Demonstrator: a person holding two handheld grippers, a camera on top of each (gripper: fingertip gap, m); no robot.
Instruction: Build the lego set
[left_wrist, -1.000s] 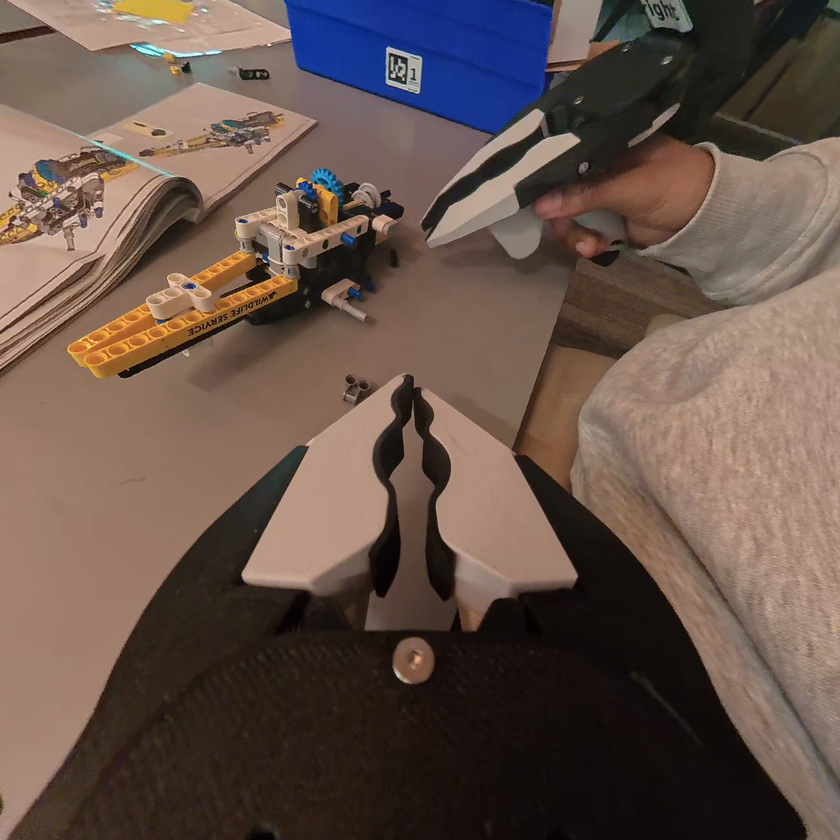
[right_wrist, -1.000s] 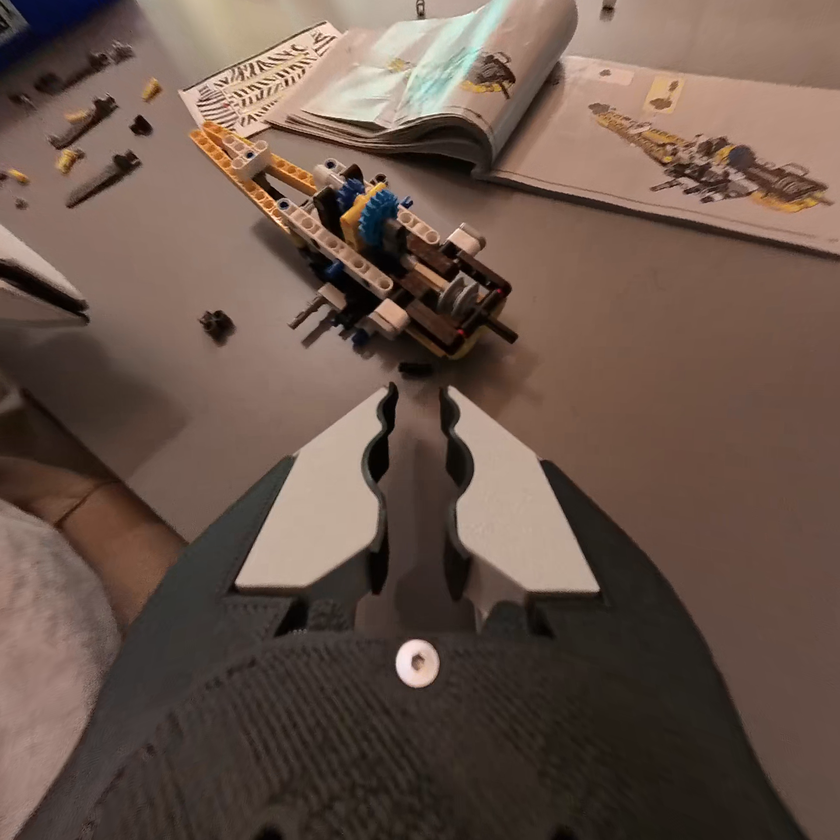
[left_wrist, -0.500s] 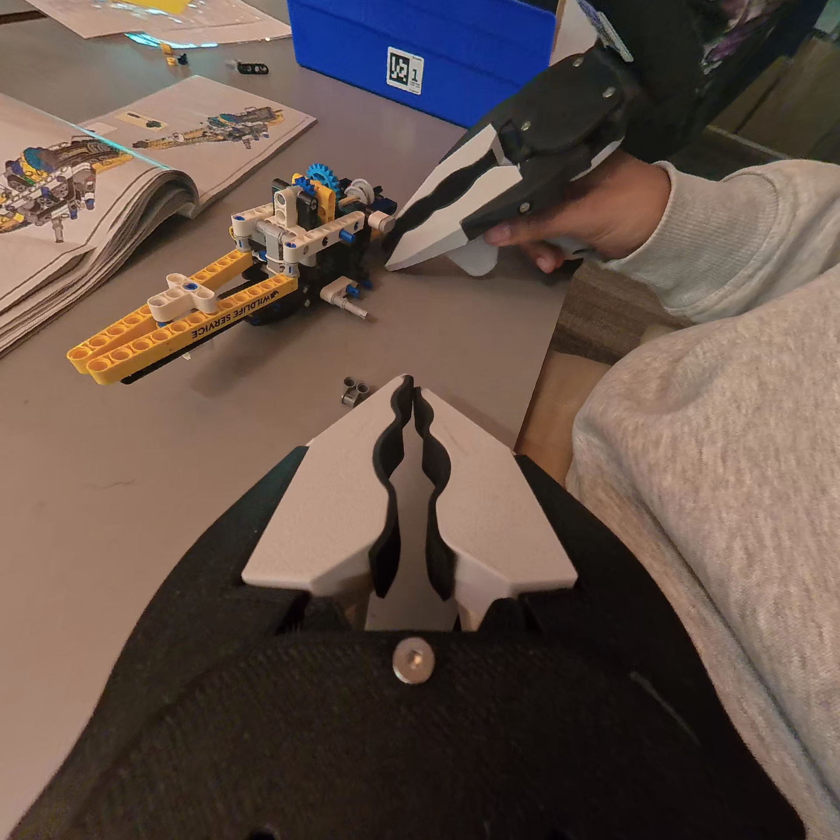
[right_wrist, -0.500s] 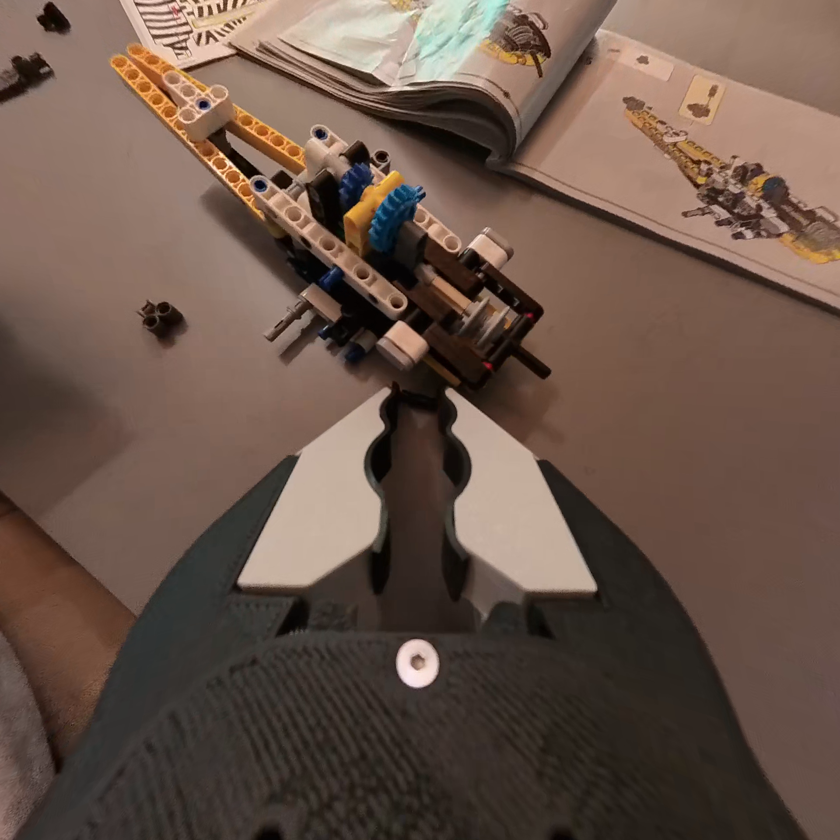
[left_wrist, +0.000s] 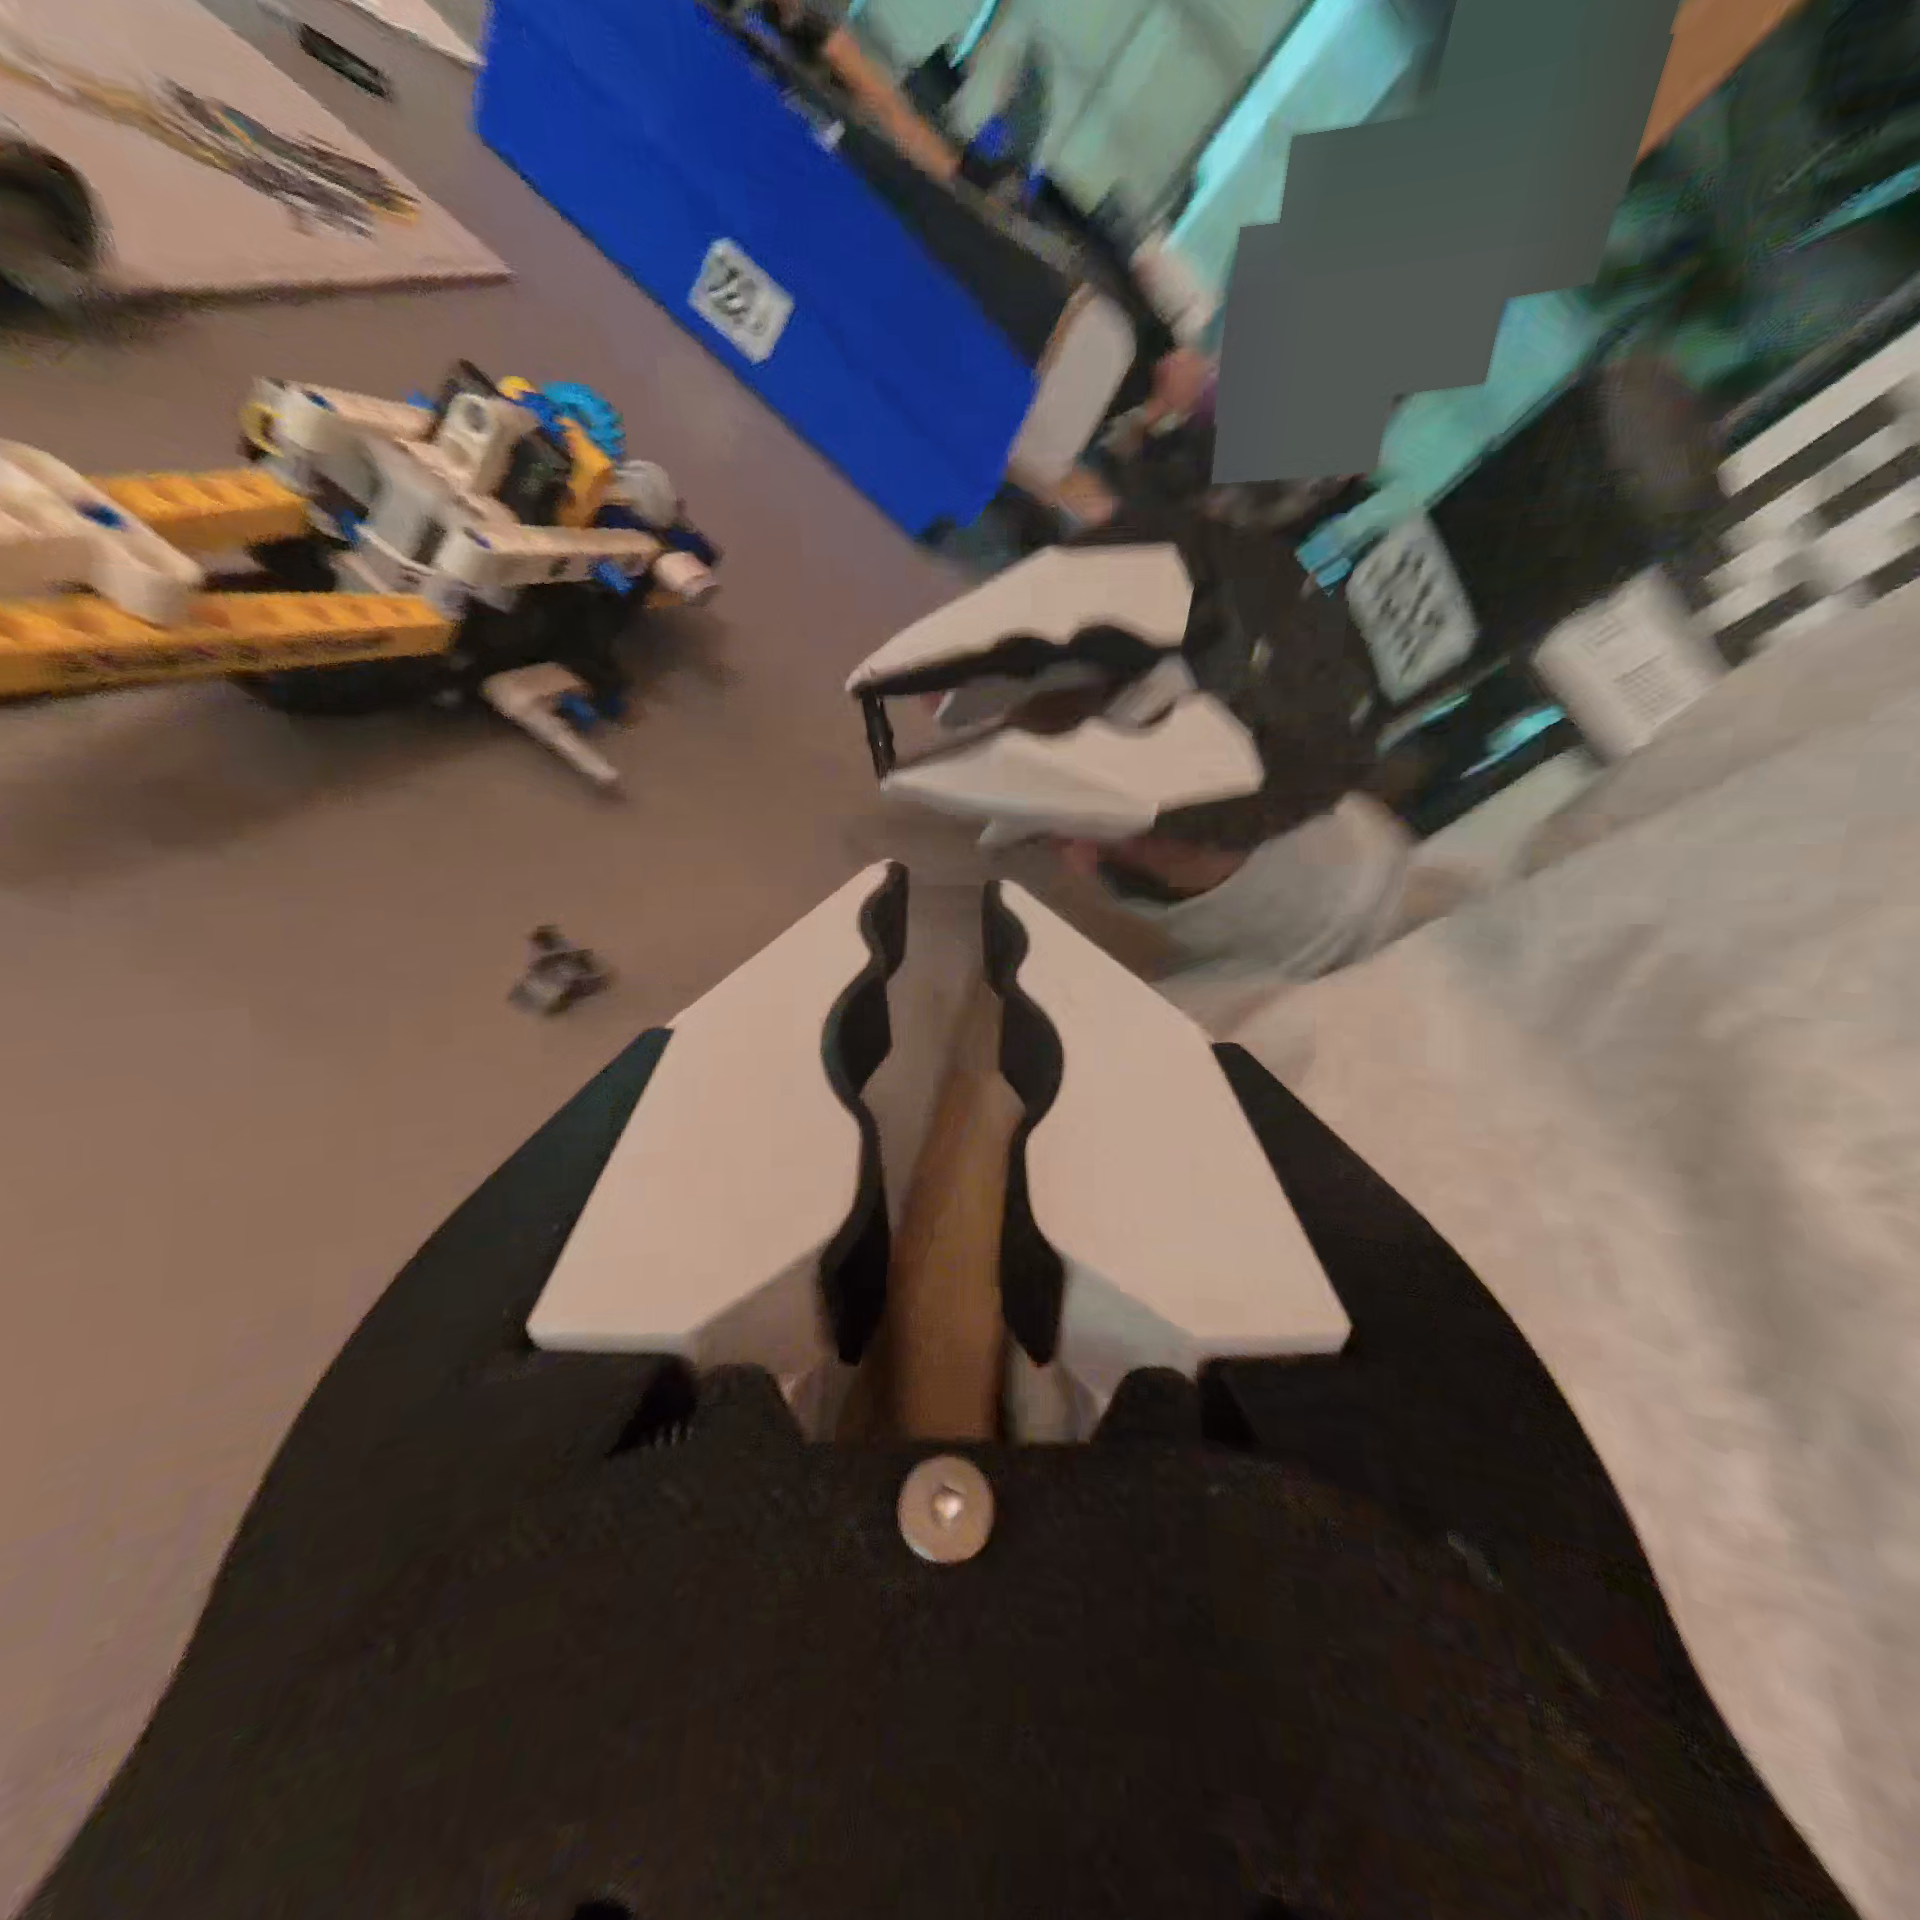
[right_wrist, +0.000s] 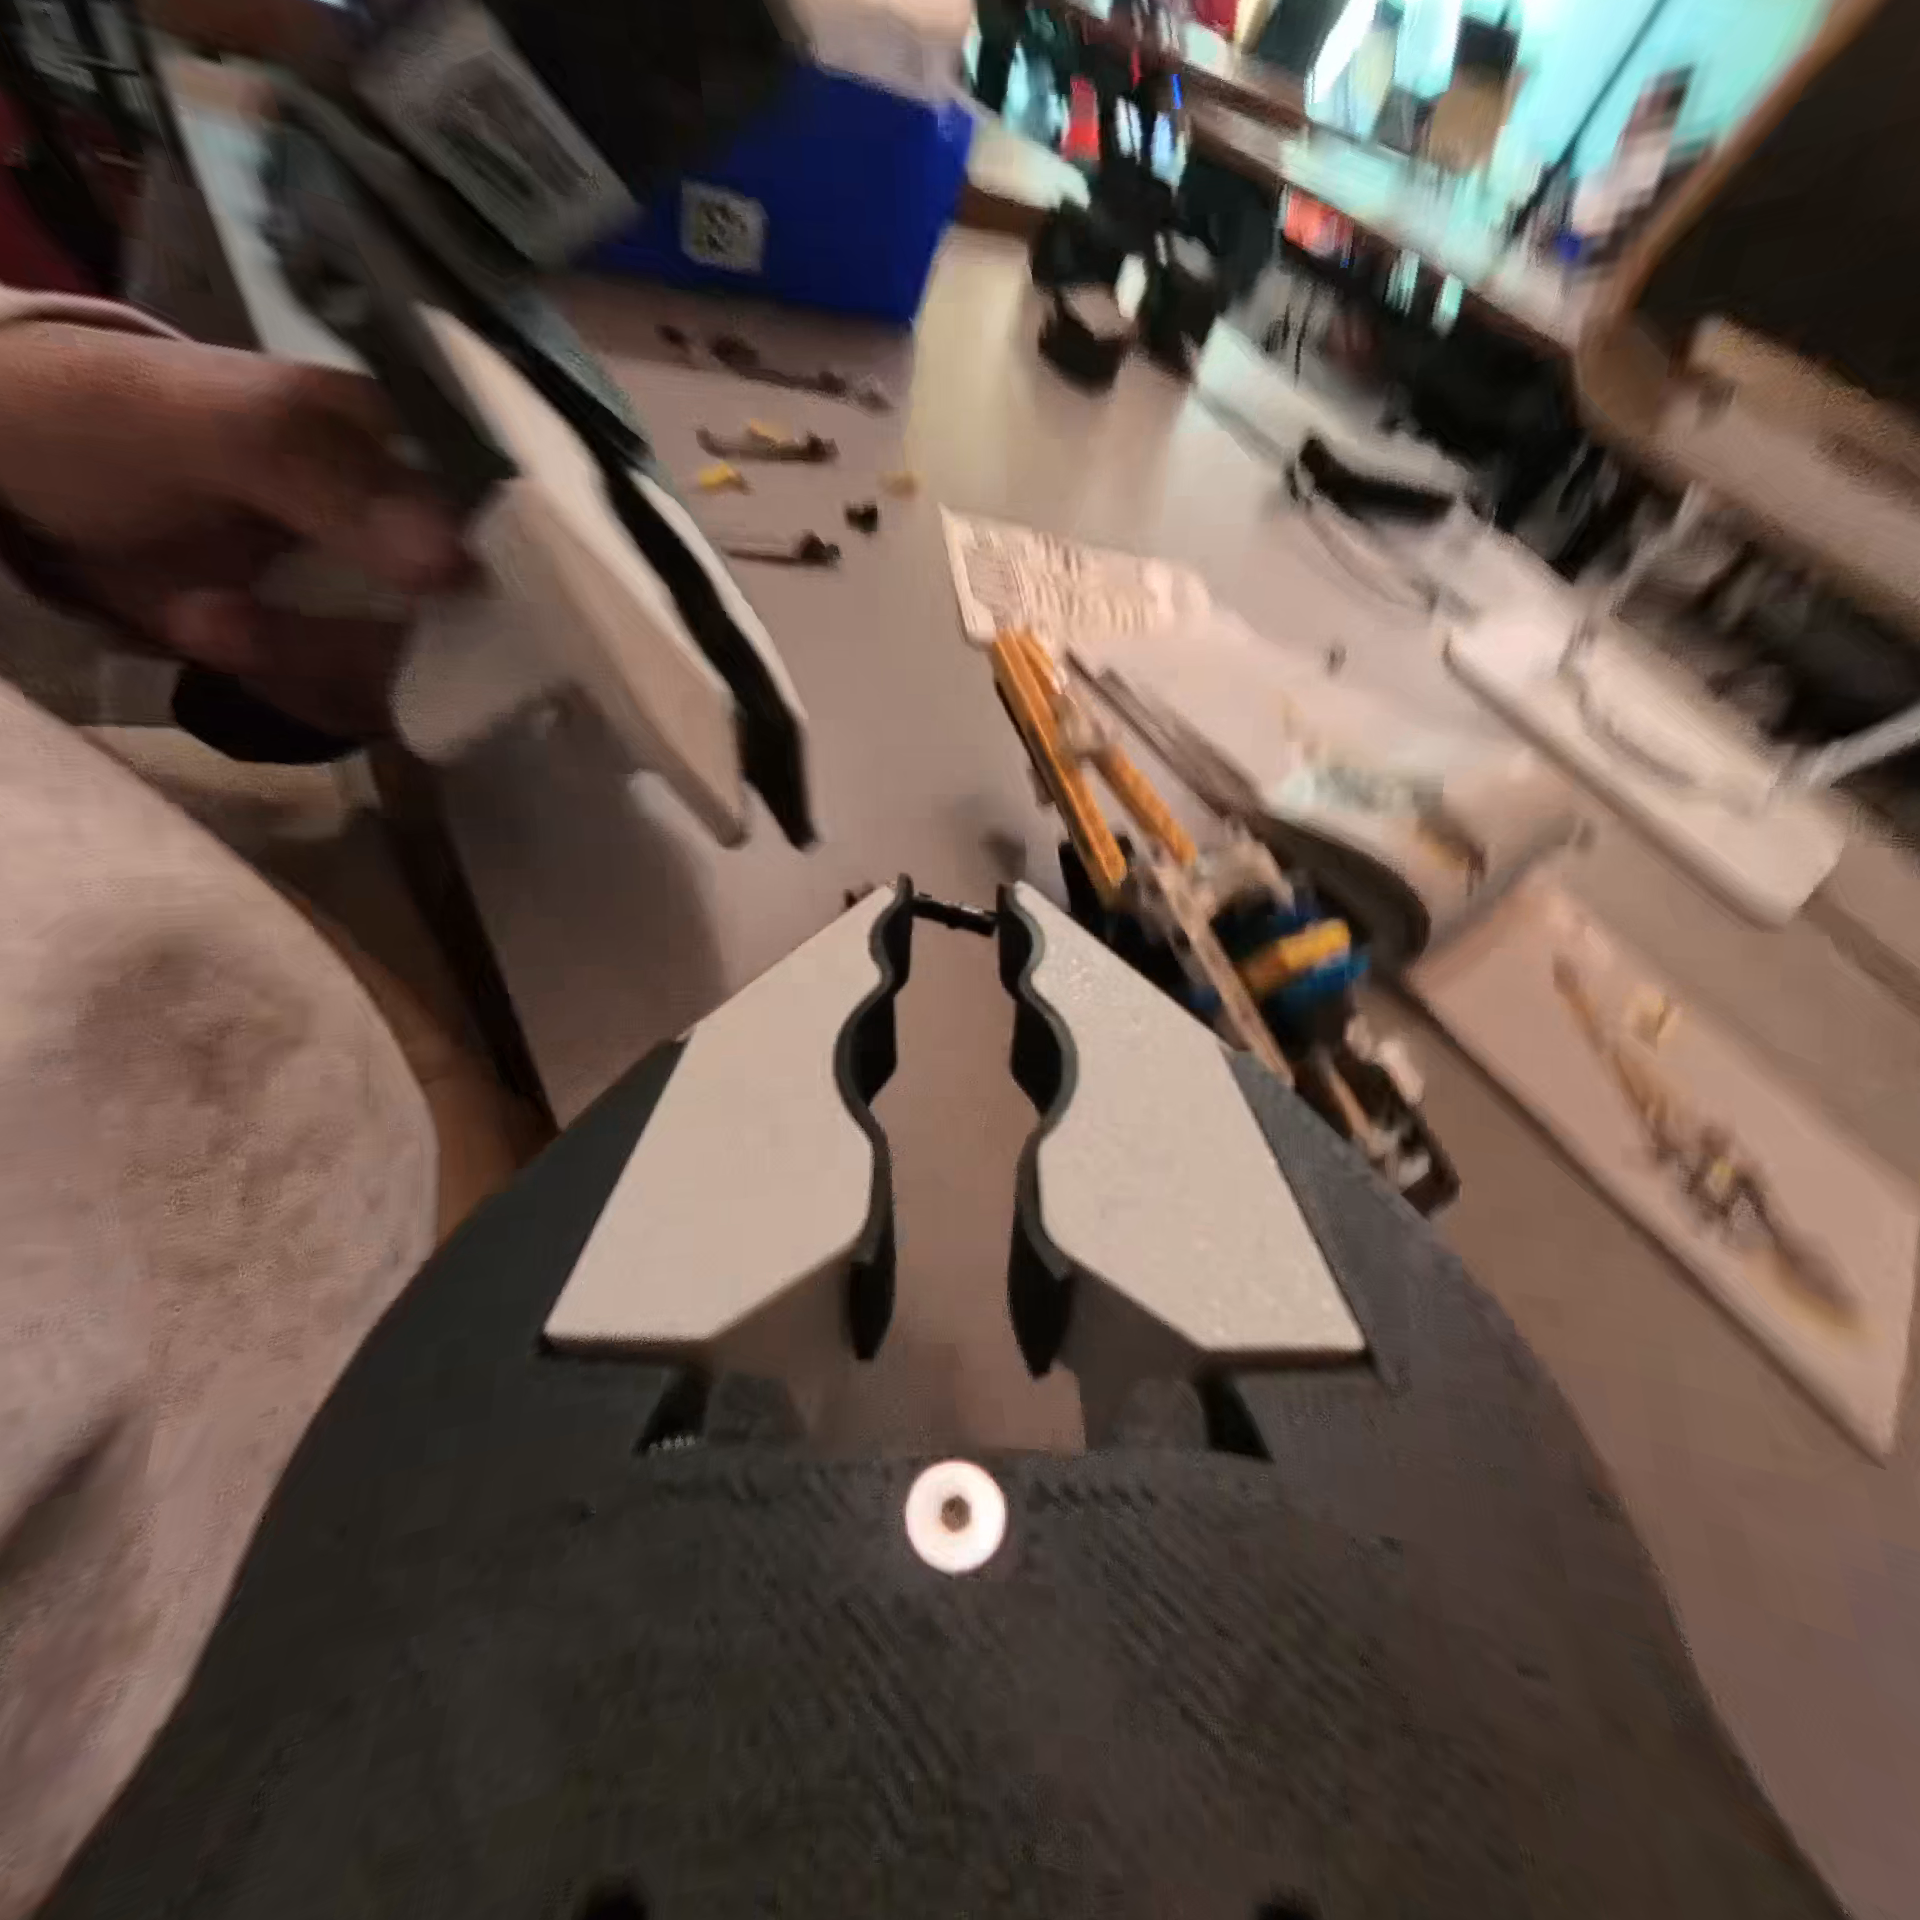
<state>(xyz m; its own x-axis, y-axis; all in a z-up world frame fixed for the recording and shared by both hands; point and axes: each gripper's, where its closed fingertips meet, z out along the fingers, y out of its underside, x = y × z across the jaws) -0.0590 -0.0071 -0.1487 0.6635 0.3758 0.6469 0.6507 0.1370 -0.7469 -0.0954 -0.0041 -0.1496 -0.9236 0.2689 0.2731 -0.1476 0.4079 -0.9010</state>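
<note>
In the left wrist view the yellow, white and blue model (left_wrist: 416, 540) lies on the grey worktop (left_wrist: 260, 1091) at the left edge of the frame, upper half, with a small dark piece (left_wrist: 556, 971) loose on the surface below and to its right. Above it, toward the top centre, stands a blue bin (left_wrist: 748, 229). At centre the left tongs (left_wrist: 943, 894) are slightly spread with nothing between them. Just above their tips the right tongs (left_wrist: 881, 727) point leftward and pinch a thin black pin (left_wrist: 879, 727) across their tips, clear of the model. To the right a grey sleeve (left_wrist: 1558, 1143) fills the frame. In the right wrist view a hand (right_wrist: 208, 540) at the upper left grips the left tongs (right_wrist: 774, 821), angled downward. At centre the right tongs (right_wrist: 954, 906) hold the pin (right_wrist: 951, 914) bridging their tips. Right of centre the model (right_wrist: 1195, 914) rests on the worktop (right_wrist: 862, 727), partly hidden behind the right finger; the blur is heavy, but an open booklet (right_wrist: 1662, 1039) seems to lie beyond it.
</note>
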